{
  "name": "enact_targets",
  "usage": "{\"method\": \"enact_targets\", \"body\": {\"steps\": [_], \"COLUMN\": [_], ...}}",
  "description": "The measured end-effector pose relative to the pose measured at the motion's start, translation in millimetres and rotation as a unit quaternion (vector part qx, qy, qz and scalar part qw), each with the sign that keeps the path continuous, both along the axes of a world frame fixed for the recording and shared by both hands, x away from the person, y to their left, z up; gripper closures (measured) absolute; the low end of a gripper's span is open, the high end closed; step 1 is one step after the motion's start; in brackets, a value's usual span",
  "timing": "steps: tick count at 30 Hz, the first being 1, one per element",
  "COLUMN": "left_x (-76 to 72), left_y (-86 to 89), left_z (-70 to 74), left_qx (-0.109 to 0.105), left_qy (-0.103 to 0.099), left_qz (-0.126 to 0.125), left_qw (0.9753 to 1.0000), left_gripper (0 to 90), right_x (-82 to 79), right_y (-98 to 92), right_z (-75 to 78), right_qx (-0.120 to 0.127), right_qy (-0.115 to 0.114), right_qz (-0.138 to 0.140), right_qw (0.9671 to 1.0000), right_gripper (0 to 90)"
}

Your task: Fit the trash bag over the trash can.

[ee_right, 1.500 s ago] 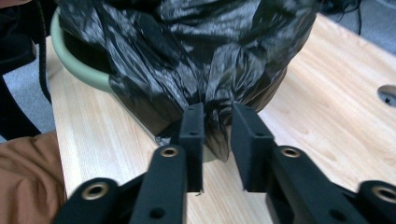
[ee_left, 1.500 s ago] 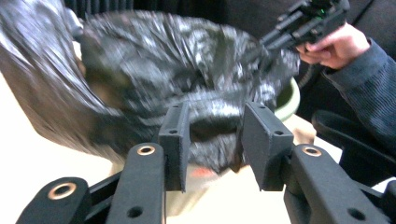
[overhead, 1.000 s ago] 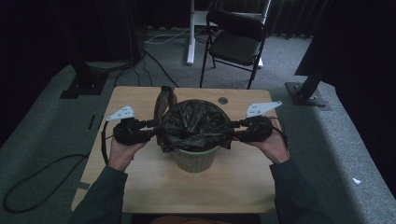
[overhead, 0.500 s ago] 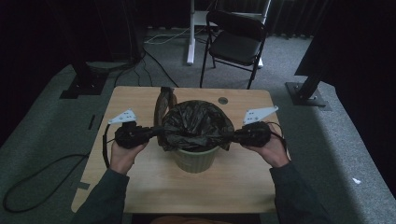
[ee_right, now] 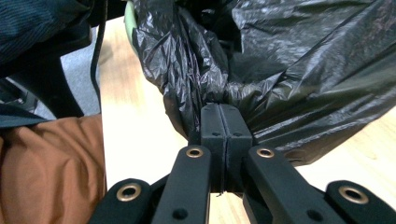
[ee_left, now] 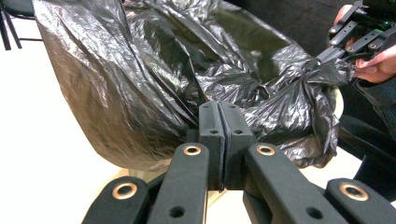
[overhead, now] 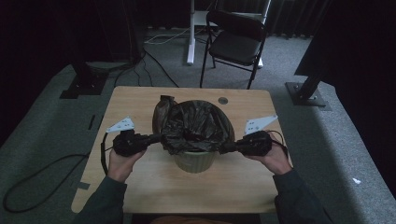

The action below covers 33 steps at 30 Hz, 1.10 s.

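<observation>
Two hand-held grippers were clamped on opposite edges of a black bin bag (overhead: 196, 126) as a person worked at a wooden table (overhead: 140, 186). The left gripper (overhead: 158, 138) had its jaws pressed together on a gathered fold of the bag's left hem, a pinch seen close up in the left gripper view (ee_left: 219, 122). The right gripper (overhead: 225, 148) was likewise closed on a bunched fold at the bag's right side, as the right gripper view (ee_right: 219, 119) showed.

Between them stood a pale green bin (overhead: 195, 161), near the middle of the table, with the bag sitting in it and its crumpled mouth ballooning above the rim. The bag lay inward from each gripper, and the line from one pinch to the other ran left to right across the bin's mouth; both hands stood about equally near it, one on either flank. Any stretching of the hem over the rim would, by the look of it, turn on pulling those two points apart and downward.

A brown object (overhead: 161, 109), too dim to identify, lay just behind the bin at its left. A black folding chair (overhead: 236, 39) stood beyond the table. No brand, label or writing could be read.
</observation>
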State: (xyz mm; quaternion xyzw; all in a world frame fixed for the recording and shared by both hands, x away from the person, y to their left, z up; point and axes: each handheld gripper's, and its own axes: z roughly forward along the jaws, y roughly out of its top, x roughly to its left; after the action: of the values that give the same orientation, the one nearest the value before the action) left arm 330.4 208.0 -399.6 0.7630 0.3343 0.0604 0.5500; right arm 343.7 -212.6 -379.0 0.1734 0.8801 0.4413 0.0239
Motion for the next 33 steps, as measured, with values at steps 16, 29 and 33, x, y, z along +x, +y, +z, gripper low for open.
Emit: {"method": "enact_targets", "body": {"steps": [16,29,33], "left_x": [-9.2,-14.0,-14.9], "left_y": [3.3,-31.9,-38.9], "left_z": [21.7,28.2,23.8], "left_qx": [-0.009,0.008,0.008], "left_qy": [-0.034,-0.039,-0.030], "left_qz": [0.015,-0.063,-0.083], "left_qw": [0.9993,0.9972,0.9960], "left_gripper": [65.4,59.1,58.0], "right_x": [-3.3,2.3,3.4], "right_y": [-4.8,-3.9,6.7], "right_z": [8.4,27.2,26.3], "right_qx": [0.010,0.050,0.049], "right_qy": [-0.012,-0.028,-0.026], "right_qz": [-0.005,-0.017,-0.005], "right_qw": [0.9999,0.9982,0.9985], "right_gripper": [79.6,63.9,62.5]}}
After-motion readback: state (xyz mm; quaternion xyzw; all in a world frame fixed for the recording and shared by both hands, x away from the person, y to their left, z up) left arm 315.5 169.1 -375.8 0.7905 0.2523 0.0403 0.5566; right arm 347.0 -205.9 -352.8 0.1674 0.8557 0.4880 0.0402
